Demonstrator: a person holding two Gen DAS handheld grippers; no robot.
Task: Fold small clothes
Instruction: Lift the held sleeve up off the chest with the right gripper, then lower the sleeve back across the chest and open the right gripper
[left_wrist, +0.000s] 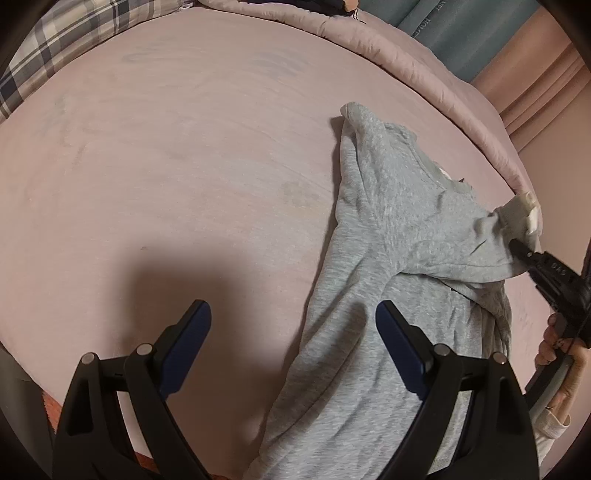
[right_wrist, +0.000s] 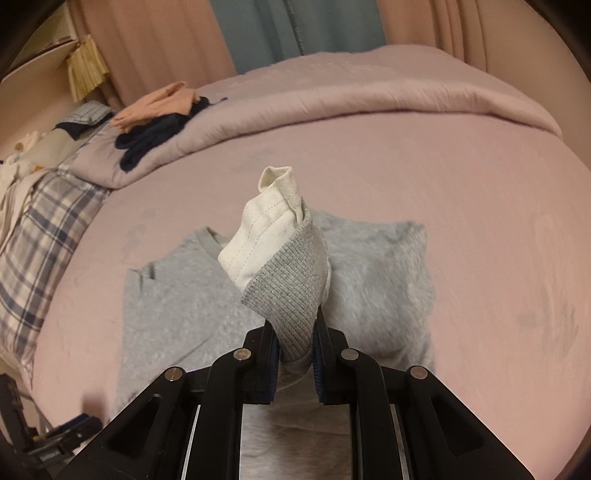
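A small grey top (left_wrist: 399, 236) lies on a pink bed (left_wrist: 184, 166). It is spread out on the right half of the bed, and part of it is bunched up.

The left gripper (left_wrist: 291, 321) is wide open and holds nothing. It hangs over the near edge of the top. Its right finger (left_wrist: 402, 347) is above the grey cloth, and its left finger (left_wrist: 184, 343) is above the bare sheet. Its shadow falls on the sheet just in front of it.

The right gripper (right_wrist: 295, 354) is closed tight on a sleeve (right_wrist: 288, 291) of the top. Its two fingers pinch the ribbed grey cuff. A white inner cuff (right_wrist: 262, 229) sticks up out of the grey one, past the fingertips. The sleeve is lifted off the bed, and the rest of the top lies flat under it. From the left camera, the right gripper (left_wrist: 517, 251) comes in from the right side, and a hand (left_wrist: 557, 350) holds it.

A pink quilt (right_wrist: 332, 96) is rolled up along the far side of the bed. A pile of clothes (right_wrist: 155, 114), peach and dark blue, sits on its left end. A checked pillow (right_wrist: 40, 229) lies at the left. Curtains (right_wrist: 288, 29) hang behind the bed.
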